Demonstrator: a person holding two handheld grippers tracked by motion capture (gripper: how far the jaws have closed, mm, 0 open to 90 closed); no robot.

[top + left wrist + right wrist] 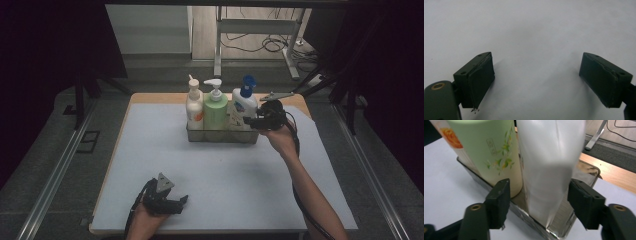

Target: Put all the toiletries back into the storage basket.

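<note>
Around the white bottle (549, 170) (in the tray (586, 170)), right gripper (537, 195) gapes

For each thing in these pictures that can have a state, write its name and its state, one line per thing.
White bottle with blue pump: upright in the tray, between the right gripper's jaws, not clearly pressed.
Green pump bottle: upright, middle of the tray.
Cream pump bottle with orange print: upright, at the tray's left end.
Clear tray: flat on the white mat, holding three bottles.
Right gripper: jaws apart, straddling the white bottle.
Left gripper: open, empty, over the mat.
</note>
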